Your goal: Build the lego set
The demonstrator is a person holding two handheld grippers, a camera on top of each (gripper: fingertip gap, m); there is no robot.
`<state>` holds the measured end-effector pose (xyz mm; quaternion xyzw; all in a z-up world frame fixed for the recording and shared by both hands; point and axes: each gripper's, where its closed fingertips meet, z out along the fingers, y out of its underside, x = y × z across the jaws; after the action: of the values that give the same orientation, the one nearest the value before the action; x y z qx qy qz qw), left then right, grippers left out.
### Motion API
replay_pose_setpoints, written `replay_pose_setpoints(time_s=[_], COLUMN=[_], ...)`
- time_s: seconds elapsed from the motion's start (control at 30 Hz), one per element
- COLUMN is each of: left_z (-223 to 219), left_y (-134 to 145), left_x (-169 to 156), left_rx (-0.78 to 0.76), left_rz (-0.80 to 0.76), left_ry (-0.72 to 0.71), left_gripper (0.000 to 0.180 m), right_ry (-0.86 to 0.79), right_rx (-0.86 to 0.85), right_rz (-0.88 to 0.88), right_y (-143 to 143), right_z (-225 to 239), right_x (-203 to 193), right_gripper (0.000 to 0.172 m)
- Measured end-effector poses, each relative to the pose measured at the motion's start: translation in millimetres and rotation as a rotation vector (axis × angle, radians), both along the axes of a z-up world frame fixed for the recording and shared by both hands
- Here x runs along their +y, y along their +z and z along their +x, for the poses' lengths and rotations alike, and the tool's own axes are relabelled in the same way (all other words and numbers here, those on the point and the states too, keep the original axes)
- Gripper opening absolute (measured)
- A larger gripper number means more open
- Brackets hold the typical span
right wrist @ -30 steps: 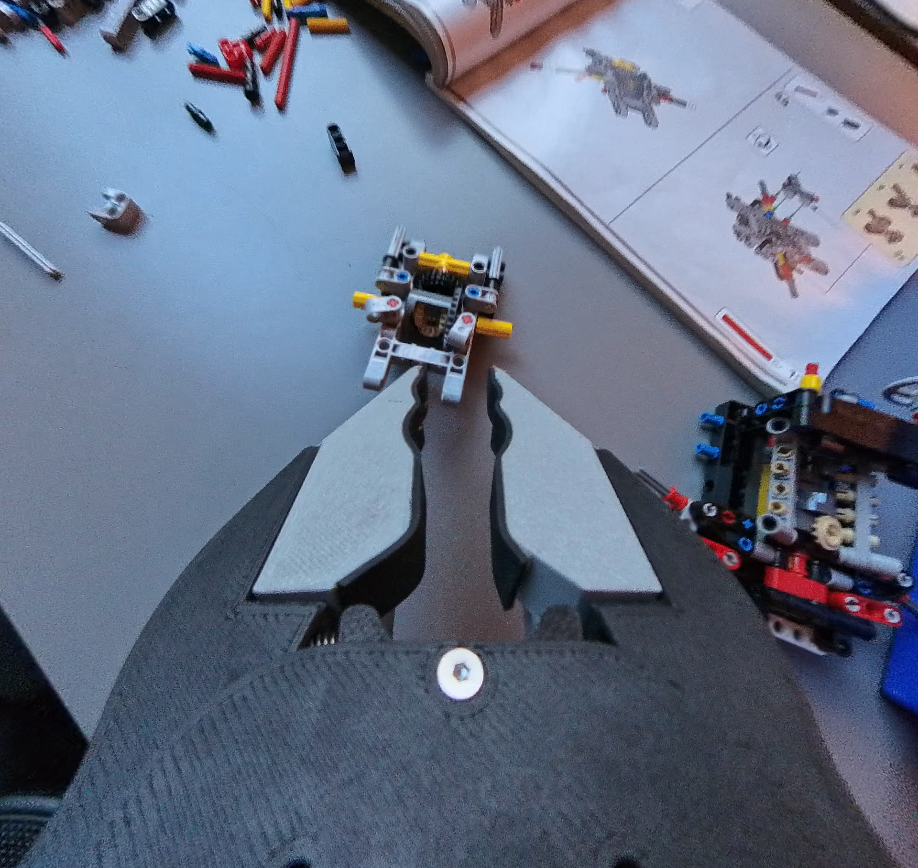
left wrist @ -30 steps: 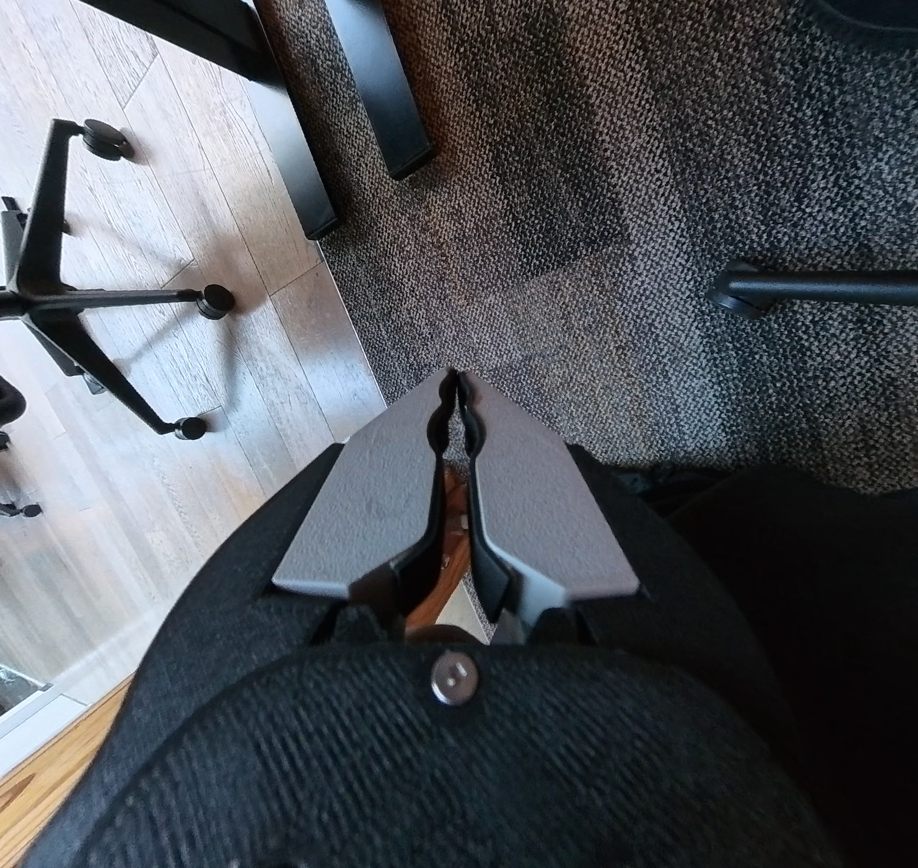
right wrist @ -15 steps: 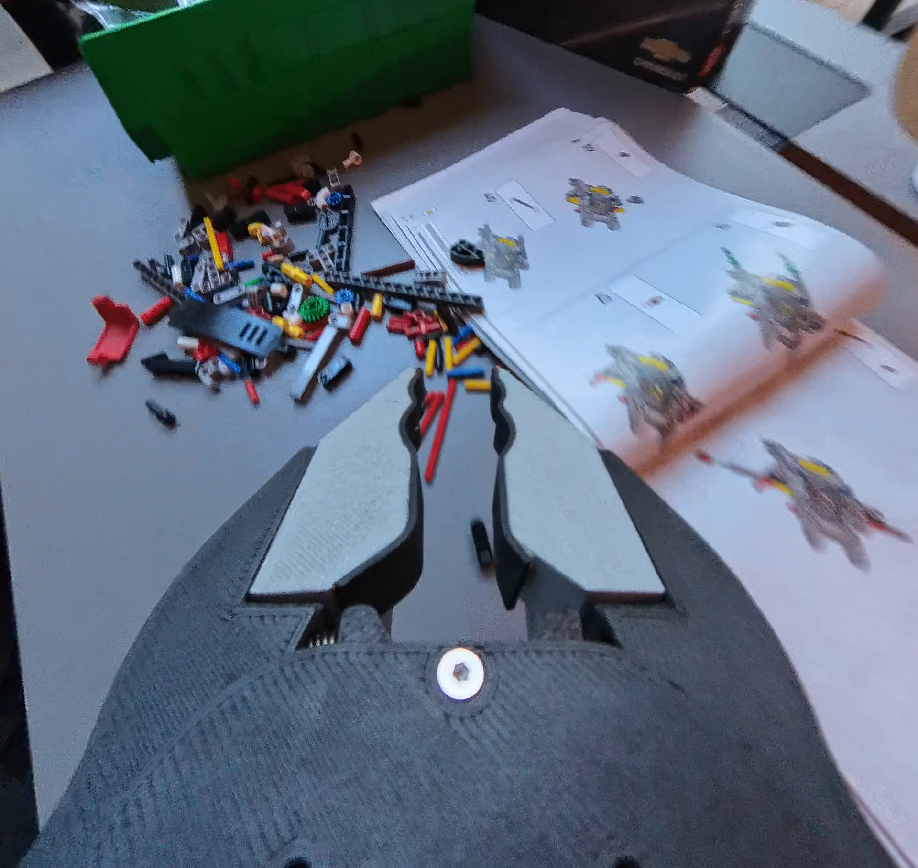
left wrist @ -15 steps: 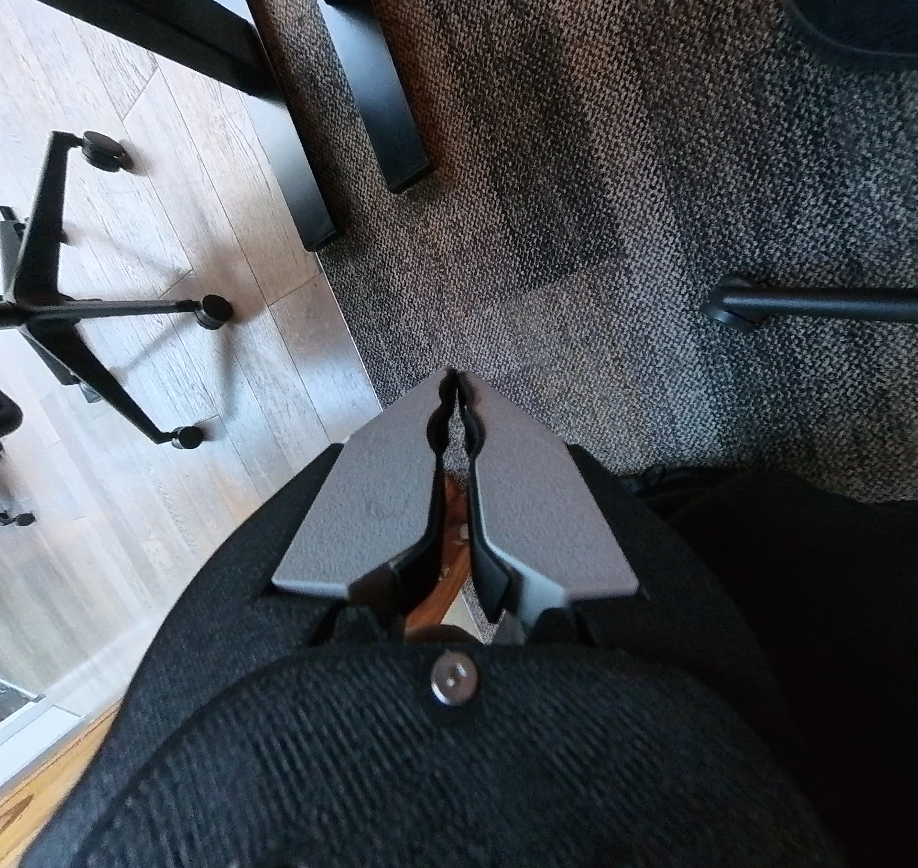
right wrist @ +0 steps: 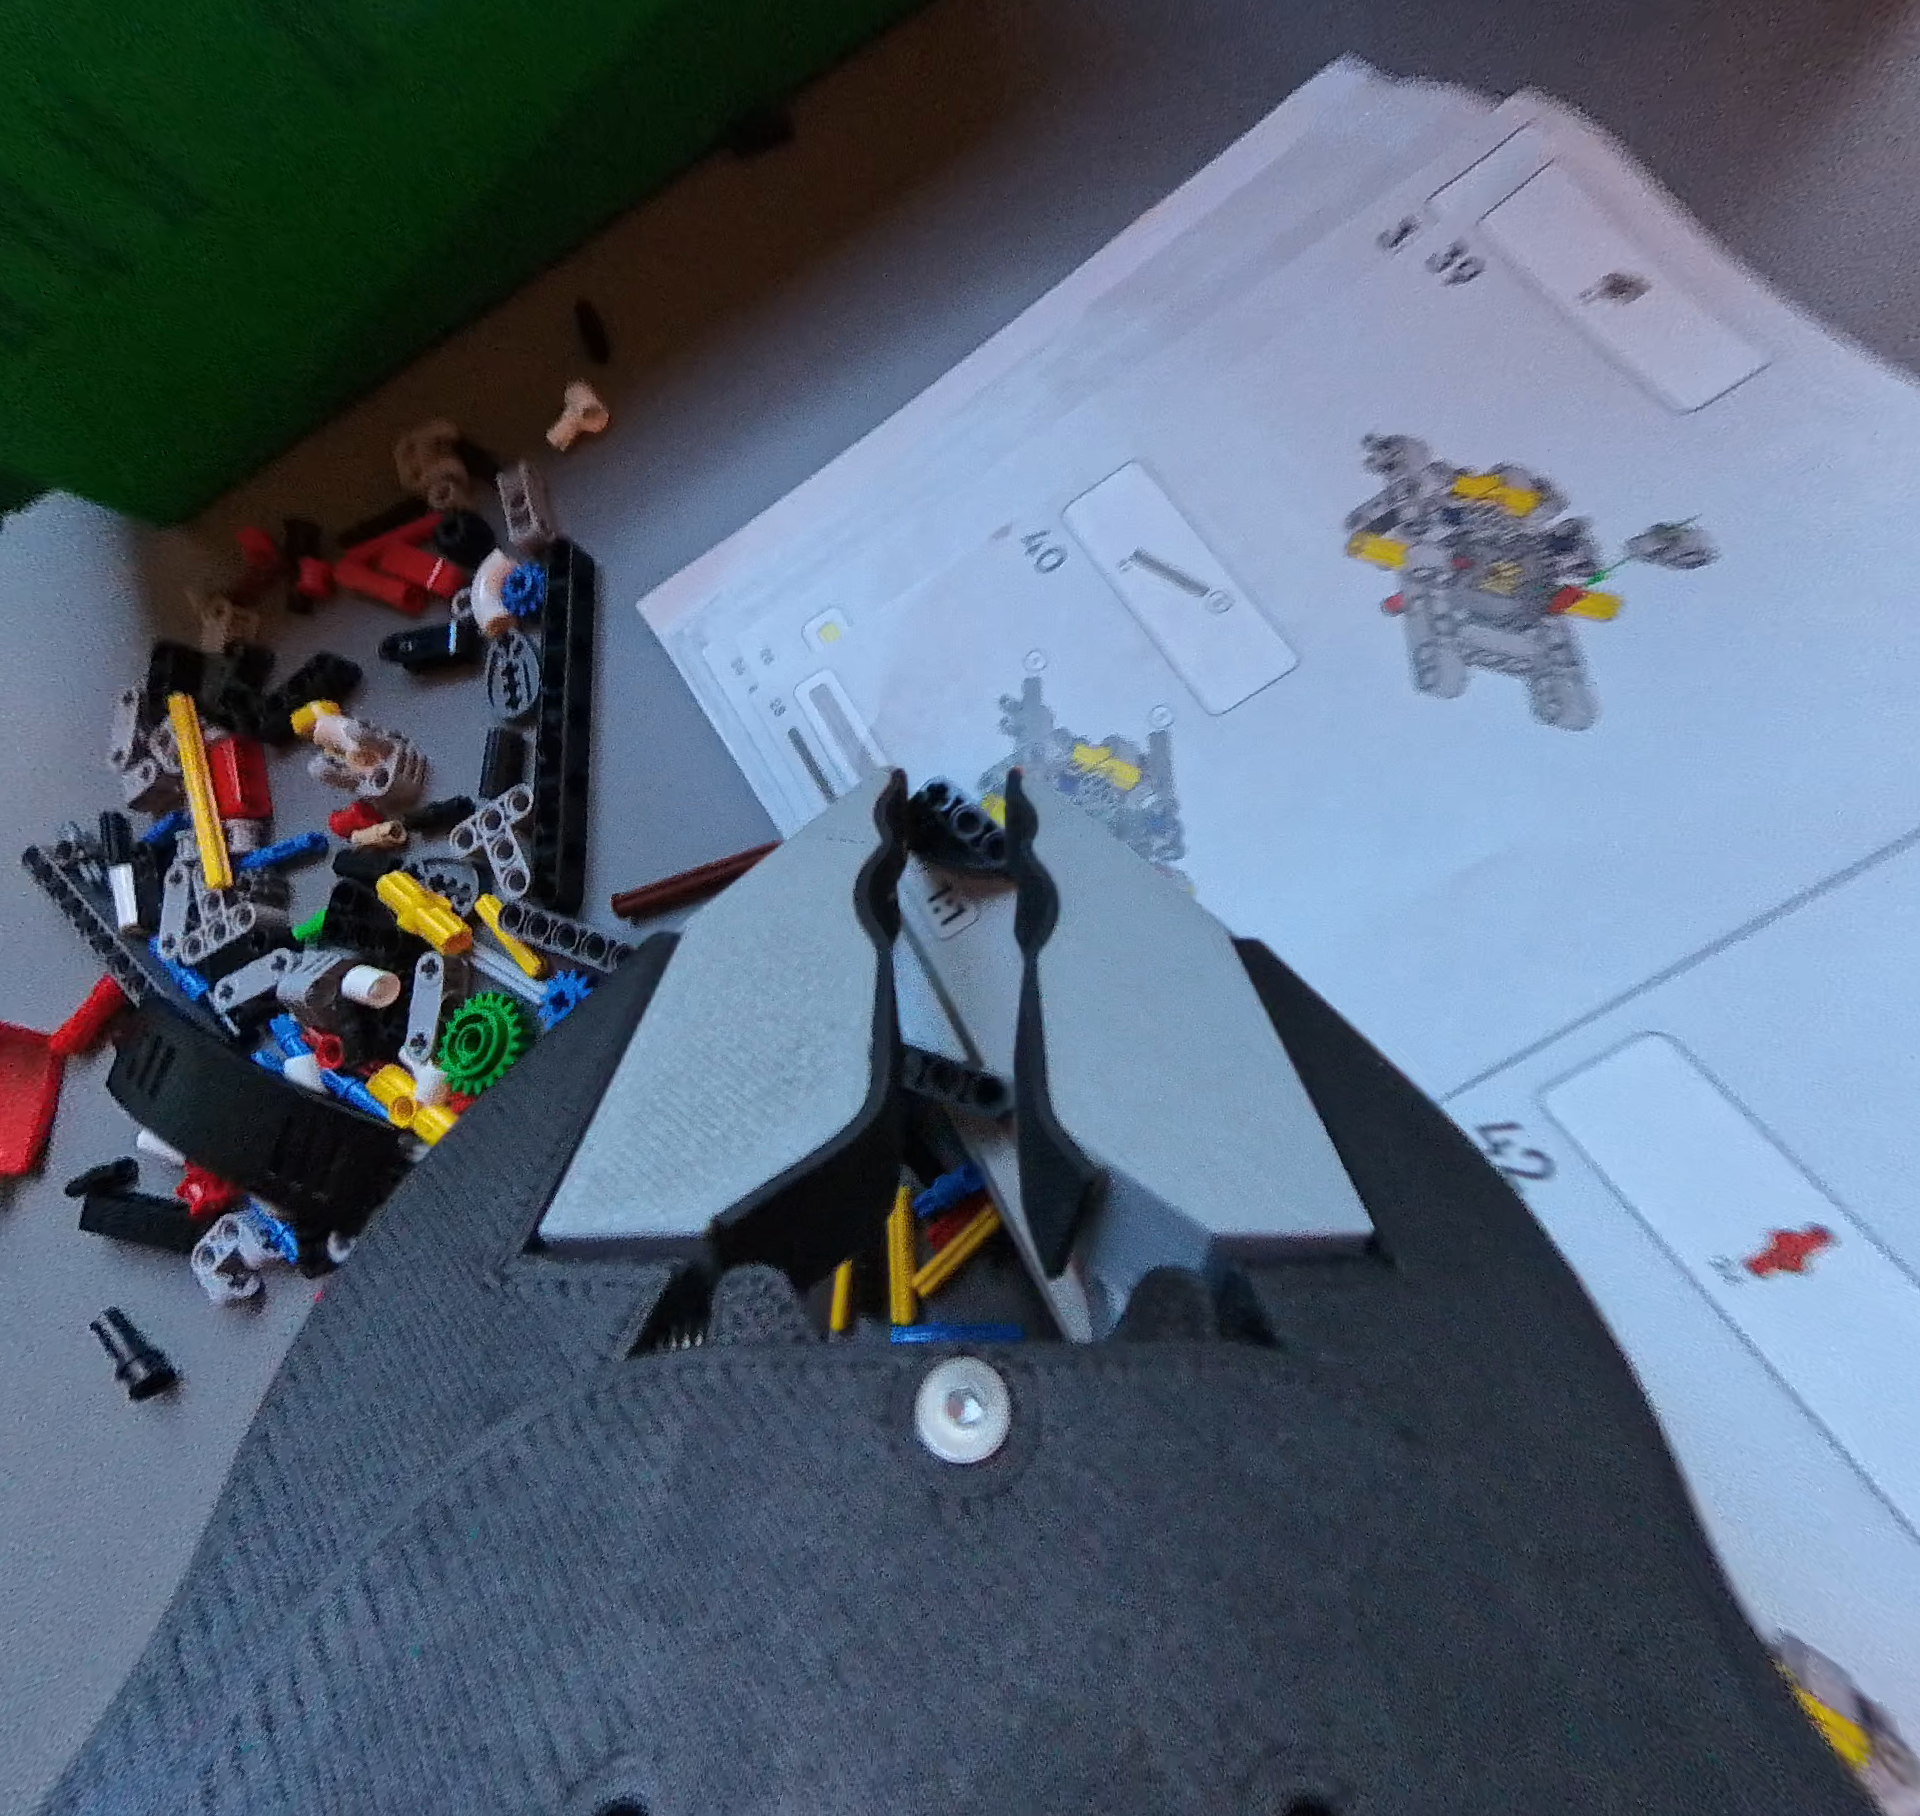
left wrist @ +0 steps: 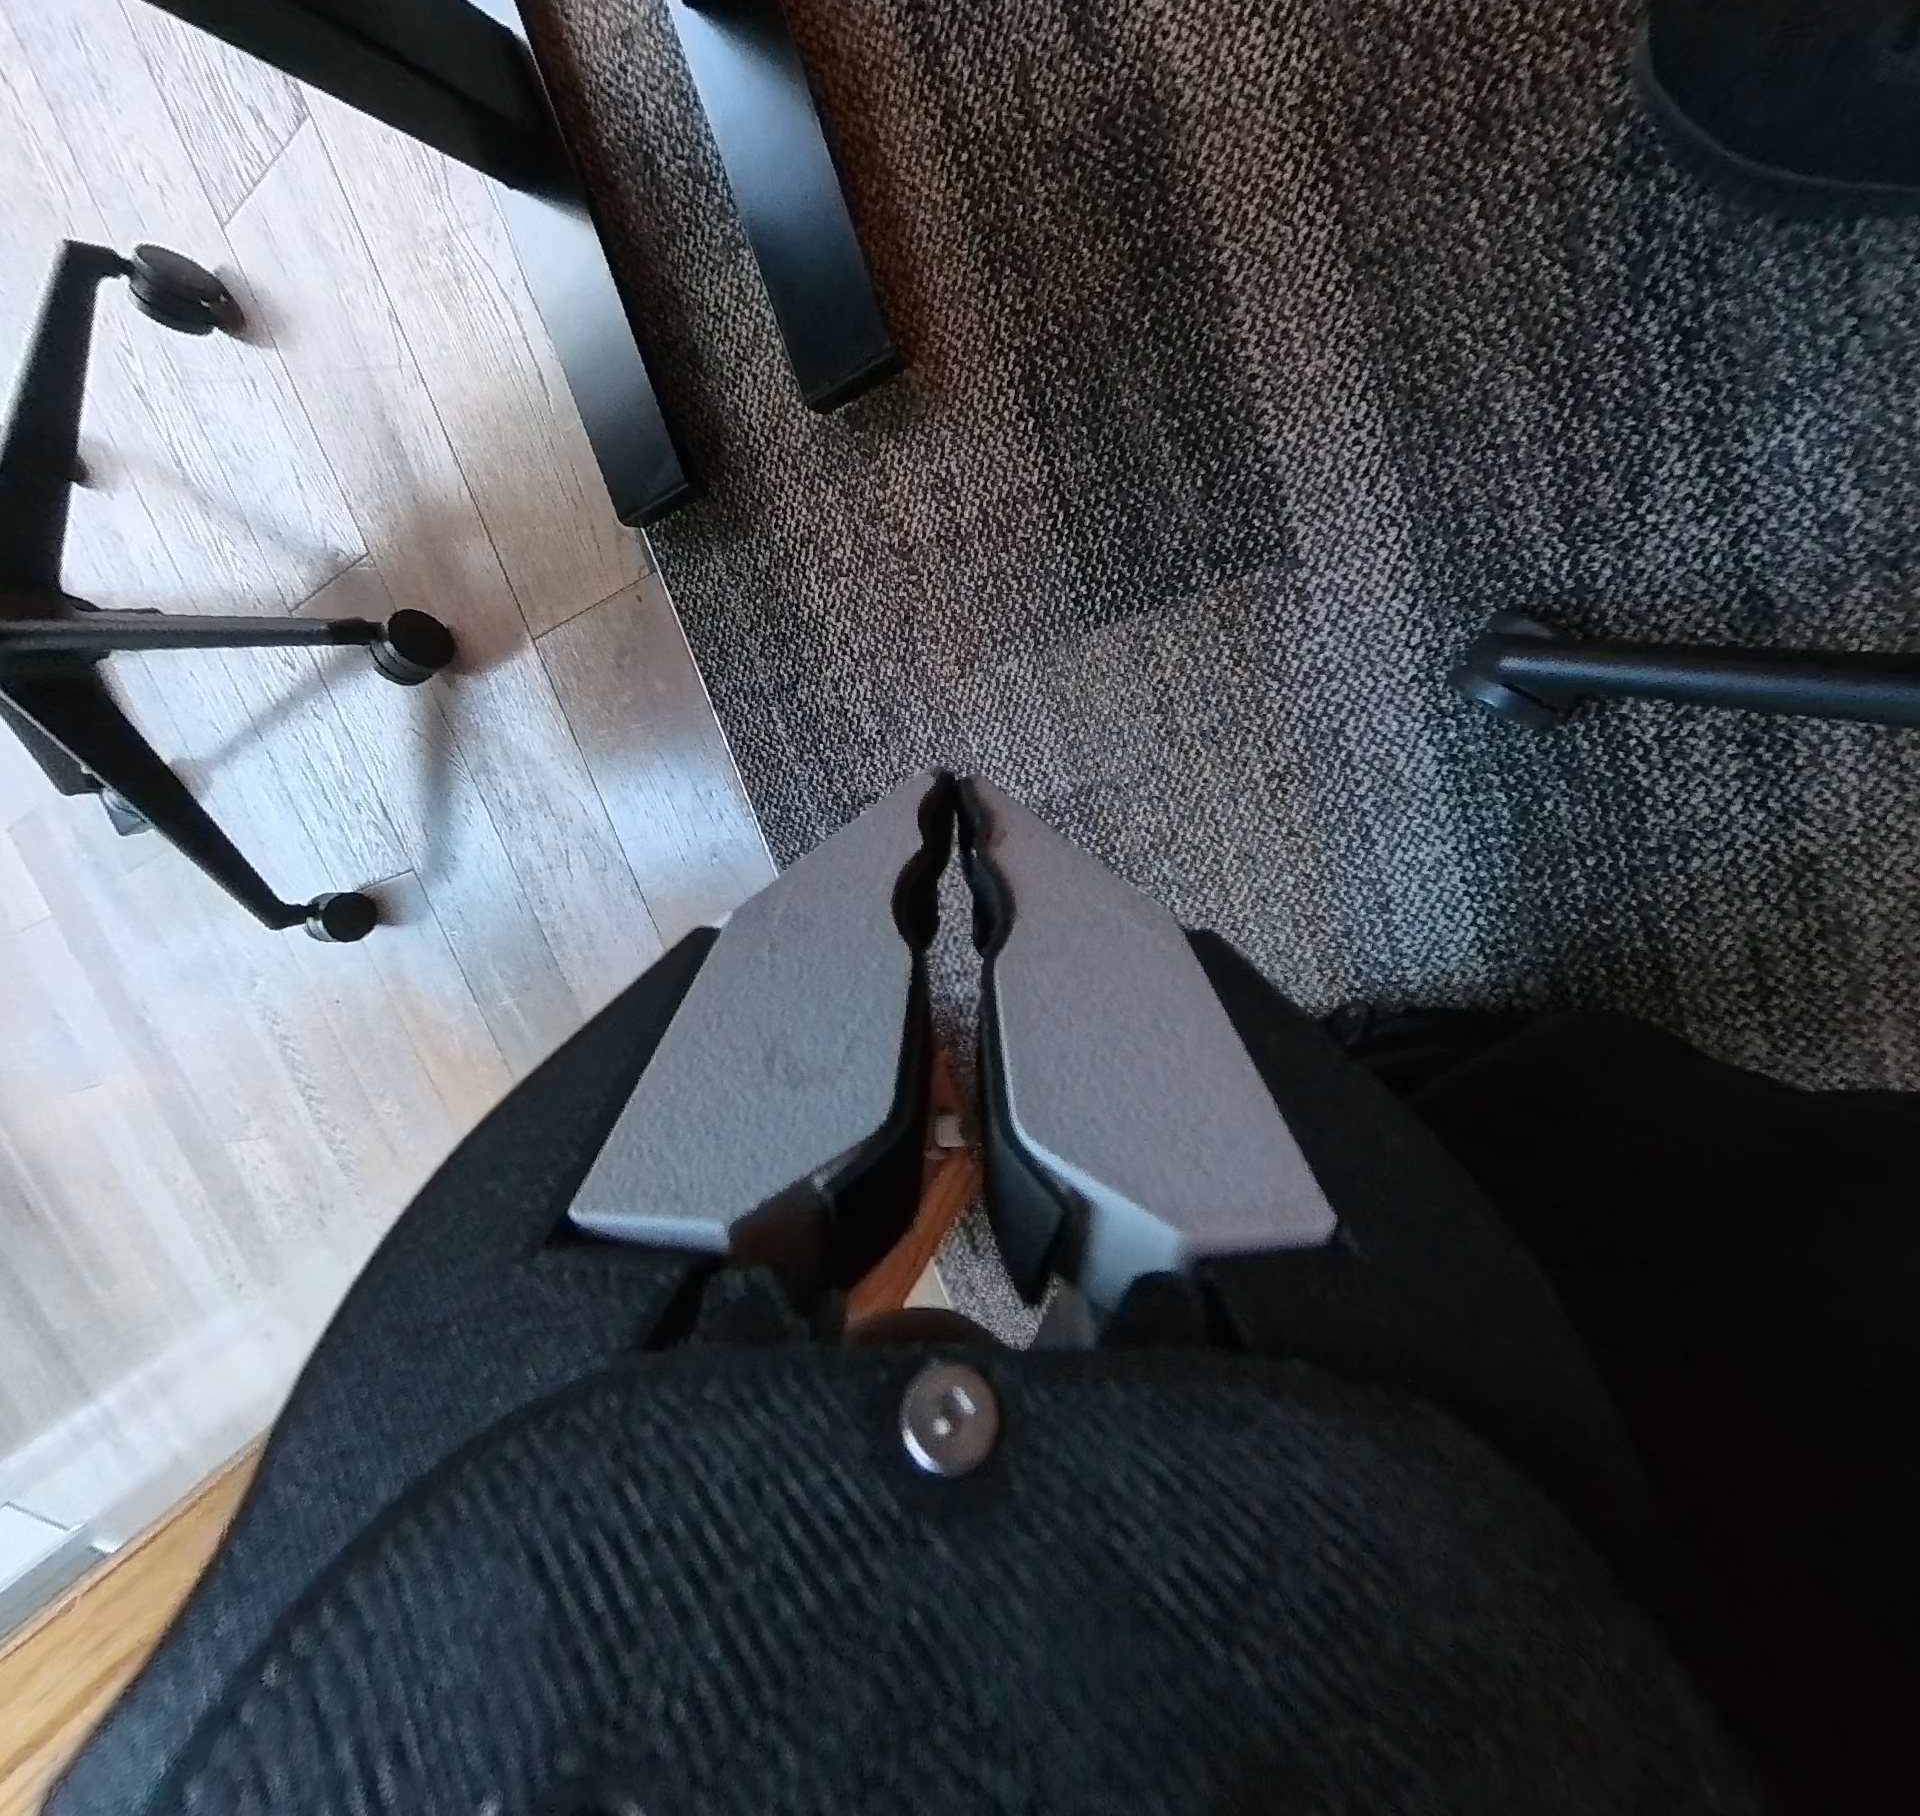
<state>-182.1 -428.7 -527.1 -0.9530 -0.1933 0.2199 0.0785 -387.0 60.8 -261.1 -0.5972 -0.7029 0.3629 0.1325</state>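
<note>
My left claw (left wrist: 954, 810) was clenched, tips together on nothing, pointing down at the speckled carpet (left wrist: 1247, 519) close to its edge with the pale wood floor (left wrist: 312, 987). A chair base (left wrist: 125, 644) on castors stood on the wood, and black bench legs (left wrist: 800, 208) stood at the carpet's edge.

My right claw (right wrist: 956, 821) was over the bench (right wrist: 675, 291), its fingers (right wrist: 883, 862) close on either side of a small black holed piece (right wrist: 956, 821) lying at the corner of the open instruction booklet (right wrist: 1455, 831); whether the pads pressed it I could not tell. A pile of loose coloured pieces (right wrist: 312, 883) lay left of it, a green box (right wrist: 364, 156) beyond.
</note>
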Motion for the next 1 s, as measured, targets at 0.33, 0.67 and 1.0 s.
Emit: replay_pose_setpoints(time_s=[0.33,0.67,1.0], left_z=[1,2,14], left_y=[2,2,-2], left_x=[0,-2,28], left_rx=[0.004,0.007,-0.015], left_rz=[0.021,0.01,-0.046], left_ry=[0.001,-0.002,-0.206], left_gripper=[0.0,0.0,0.0], right_ry=[0.176,0.066,-0.094], right_rx=[0.002,0.204,0.437], right_rz=[-0.228,-0.03,0.29], right_y=[30,59,61], right_z=[36,114,244], right_x=[-48,3,35], right_gripper=[0.012,0.013,0.018])
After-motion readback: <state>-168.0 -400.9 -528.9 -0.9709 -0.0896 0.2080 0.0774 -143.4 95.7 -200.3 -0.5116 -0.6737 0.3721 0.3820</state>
